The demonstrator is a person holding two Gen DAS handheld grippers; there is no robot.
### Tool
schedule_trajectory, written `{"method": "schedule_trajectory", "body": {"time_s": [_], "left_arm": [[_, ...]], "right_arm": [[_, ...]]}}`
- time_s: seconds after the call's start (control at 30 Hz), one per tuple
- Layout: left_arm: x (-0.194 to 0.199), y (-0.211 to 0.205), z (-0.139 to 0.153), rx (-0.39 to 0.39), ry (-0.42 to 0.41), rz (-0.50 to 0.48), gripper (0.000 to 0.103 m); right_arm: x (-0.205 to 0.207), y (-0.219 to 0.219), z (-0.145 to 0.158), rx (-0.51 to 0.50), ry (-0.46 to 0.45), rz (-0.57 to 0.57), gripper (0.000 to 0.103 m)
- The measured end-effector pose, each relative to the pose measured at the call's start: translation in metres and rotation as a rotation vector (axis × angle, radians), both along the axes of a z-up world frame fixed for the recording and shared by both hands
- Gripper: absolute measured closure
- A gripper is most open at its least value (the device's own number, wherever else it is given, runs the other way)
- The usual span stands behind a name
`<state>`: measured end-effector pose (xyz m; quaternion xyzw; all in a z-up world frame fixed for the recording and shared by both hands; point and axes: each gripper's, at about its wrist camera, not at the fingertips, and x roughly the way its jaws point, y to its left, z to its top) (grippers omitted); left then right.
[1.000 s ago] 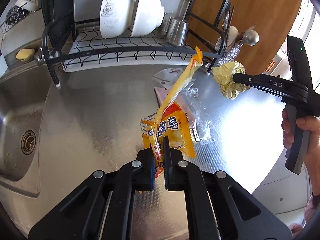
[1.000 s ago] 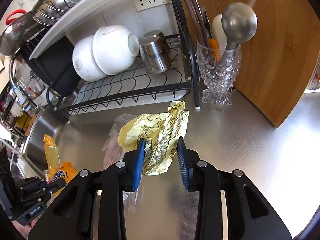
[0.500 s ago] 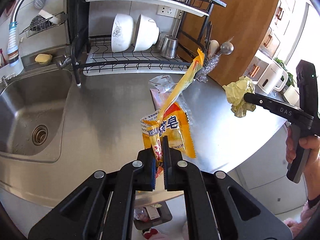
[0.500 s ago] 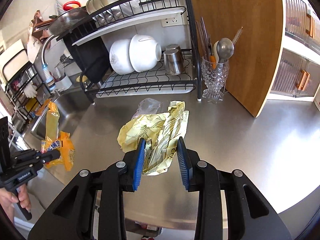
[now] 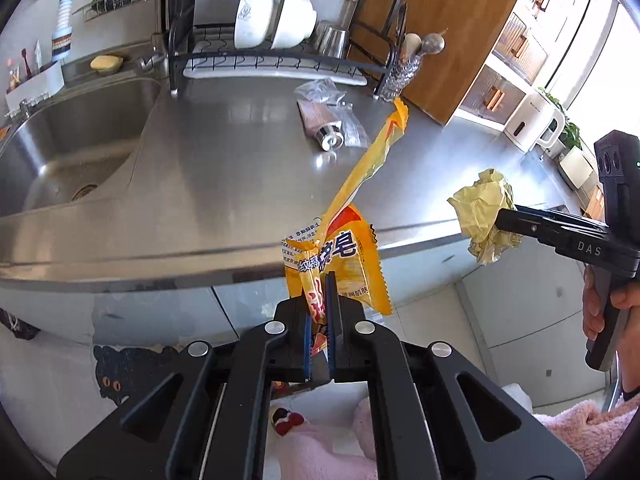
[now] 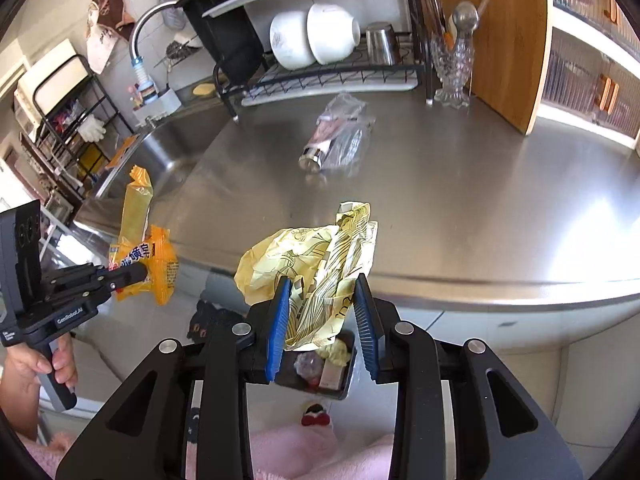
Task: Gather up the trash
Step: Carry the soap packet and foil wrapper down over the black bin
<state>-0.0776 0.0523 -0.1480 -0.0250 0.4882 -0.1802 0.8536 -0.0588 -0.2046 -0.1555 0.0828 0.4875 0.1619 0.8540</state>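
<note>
My left gripper (image 5: pixel 318 312) is clamped on an orange wrapper (image 5: pixel 344 256), my right gripper (image 6: pixel 322 312) pinches crumpled yellow paper (image 6: pixel 312 264), both off the counter (image 6: pixel 460 200) edge. A plastic bag (image 6: pixel 340 136) lies there near the dish rack (image 6: pixel 332 76). Black bin (image 6: pixel 320 372) sits below.

Count of items, both wrist views.

Grippers: two, the left gripper (image 5: pixel 318 312) and the right gripper (image 6: pixel 322 312). Held trash: two pieces, one orange wrapper (image 5: pixel 344 256) at centre frame, one crumpled yellow paper (image 6: pixel 316 264) at centre frame. Trash on the steel counter (image 6: pixel 480 184): one clear plastic bag (image 6: pixel 340 136), upper middle. Dish rack (image 6: pixel 332 76), top of frame: one, with two white bowls (image 6: pixel 312 38) and one metal cup (image 6: pixel 380 46). Glass utensil holder (image 6: pixel 452 68): one. Black bin (image 6: pixel 320 368) below: one.
</note>
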Motion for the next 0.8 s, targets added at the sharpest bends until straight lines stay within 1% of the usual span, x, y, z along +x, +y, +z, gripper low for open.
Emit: {"method": "schedule_trajectory", "body": {"time_s": [0.13, 0.2, 0.3, 0.43, 0.57, 0.67, 0.8], "left_arm": [[-0.011, 0.007, -0.027, -0.002, 0.060, 0.005, 0.099], [-0.016, 0.009, -0.045, 0.011, 0.080, 0.013, 0.099], [-0.019, 0.012, -0.075, 0.012, 0.128, 0.029, 0.099], [-0.021, 0.012, -0.115, 0.032, 0.184, 0.035, 0.099], [-0.020, 0.017, -0.164, 0.048, 0.264, 0.047, 0.099], [-0.018, 0.019, -0.198, 0.049, 0.324, 0.053, 0.099], [-0.013, 0.021, -0.234, 0.058, 0.366, 0.055, 0.099]], "right_arm": [[-0.018, 0.010, -0.035, -0.008, 0.076, 0.011, 0.070], [-0.022, 0.014, -0.056, -0.012, 0.110, 0.012, 0.070], [-0.025, 0.023, -0.086, -0.014, 0.157, 0.023, 0.070], [-0.027, 0.033, -0.128, -0.023, 0.205, 0.035, 0.070], [-0.026, 0.043, -0.173, -0.021, 0.274, 0.044, 0.070], [-0.025, 0.051, -0.201, -0.032, 0.317, 0.055, 0.070], [-0.025, 0.060, -0.234, -0.045, 0.356, 0.062, 0.070]]}}
